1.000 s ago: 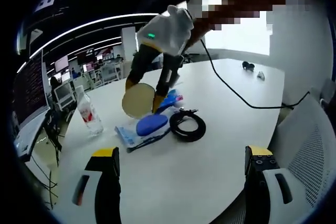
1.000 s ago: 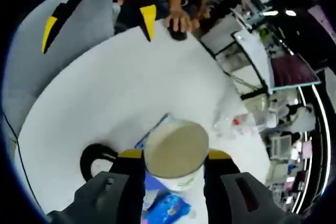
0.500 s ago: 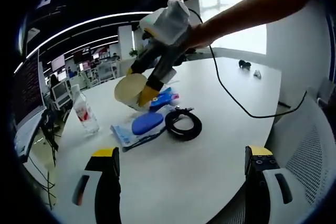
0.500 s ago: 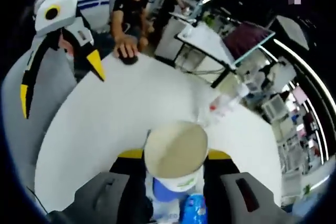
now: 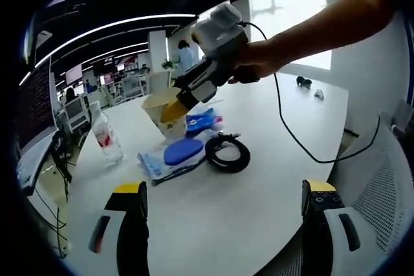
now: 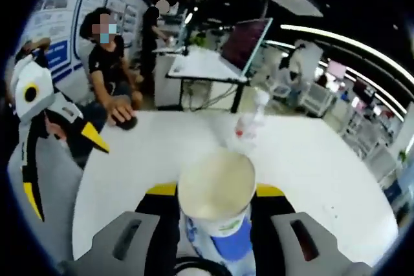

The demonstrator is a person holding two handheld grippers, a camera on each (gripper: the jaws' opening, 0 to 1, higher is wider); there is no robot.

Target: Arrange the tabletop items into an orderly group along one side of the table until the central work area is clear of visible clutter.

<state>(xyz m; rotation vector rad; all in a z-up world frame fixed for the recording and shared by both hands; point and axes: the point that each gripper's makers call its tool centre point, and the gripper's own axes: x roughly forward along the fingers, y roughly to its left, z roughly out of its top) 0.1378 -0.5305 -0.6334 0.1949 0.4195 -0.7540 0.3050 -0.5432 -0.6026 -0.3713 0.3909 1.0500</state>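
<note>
Between the right gripper's (image 6: pixel 215 193) yellow-tipped black jaws: white paper cup (image 6: pixel 217 206) with blue band, cream inside. Ahead of the left gripper's (image 5: pixel 223 192) jaws: white table (image 5: pixel 259 185), black cable coil (image 5: pixel 228 153), blue pouch (image 5: pixel 183 151). Clear bottle (image 5: pixel 105 135), red label.

The right tongs (image 6: pixel 215 192) are clamped on a paper cup (image 6: pixel 216 193), their yellow-tipped jaws pressing its sides, lifted above the worktop (image 5: pixel 259 179). A bare forearm (image 5: pixel 323 21) reaches in from the upper right, hand (image 5: pixel 255 69) gripping them. The left tongs (image 5: pixel 223 201) hang low over the worktop's near edge, jaws spread wide.
</note>
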